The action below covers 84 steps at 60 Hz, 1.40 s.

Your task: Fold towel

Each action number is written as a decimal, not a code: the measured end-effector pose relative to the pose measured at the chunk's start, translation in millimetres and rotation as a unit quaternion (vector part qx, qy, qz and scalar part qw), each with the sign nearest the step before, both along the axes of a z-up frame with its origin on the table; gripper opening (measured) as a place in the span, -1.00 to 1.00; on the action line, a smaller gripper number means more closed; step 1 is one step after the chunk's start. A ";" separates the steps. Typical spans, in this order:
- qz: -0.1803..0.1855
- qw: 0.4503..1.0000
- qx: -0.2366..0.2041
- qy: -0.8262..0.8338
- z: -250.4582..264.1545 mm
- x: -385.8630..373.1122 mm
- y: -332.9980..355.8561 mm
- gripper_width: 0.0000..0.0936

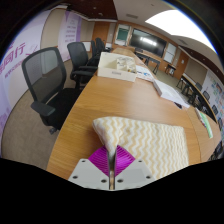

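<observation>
A long wooden table (100, 105) with a smooth, pale brown top runs away from the gripper into what looks like a meeting room, its surface showing faint grain and seams between boards. Along one side stand black office chairs (45, 78) with mesh backs and armrests, set close to the table edge, and behind them a wall (18, 60) carries a large panel with purple lettering too blurred to read. A bright ceiling light (178, 20) glows overhead, and the far end of the room holds dark cabinets or screens that cannot be made out clearly. Farther along the table sits a pale heap of cloth (117, 68), and flat white sheets or trays (172, 90) lie beyond it toward the other side. The towel (145, 140) lies on the near end of the table, just ahead of the fingers: a soft, cream-coloured cloth with a wavy zigzag weave, its surface ridged and slightly rumpled, spread out flat toward the far side and bunched up where it meets the gripper. The gripper (111, 163) has its two fingers drawn close together, and the magenta pads (101, 158) pinch the near corner of the towel between them, the fabric lifting into a small peak right at the tips.
</observation>
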<state>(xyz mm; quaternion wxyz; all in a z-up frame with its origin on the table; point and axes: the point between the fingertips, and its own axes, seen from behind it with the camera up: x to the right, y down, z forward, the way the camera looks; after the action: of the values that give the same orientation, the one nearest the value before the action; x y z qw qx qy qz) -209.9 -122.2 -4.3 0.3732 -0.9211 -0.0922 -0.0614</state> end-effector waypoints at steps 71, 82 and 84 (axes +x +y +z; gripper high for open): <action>-0.035 0.995 0.048 0.078 156.6 120.3 -68.9 0.83; -0.045 0.993 0.076 0.076 208.6 88.5 -150.8 0.83; -0.048 0.993 0.079 0.078 215.5 83.7 -165.4 0.83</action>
<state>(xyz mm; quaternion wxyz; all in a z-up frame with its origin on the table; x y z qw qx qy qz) -126.2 -287.6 211.2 0.4473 -0.8942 -0.0134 -0.0145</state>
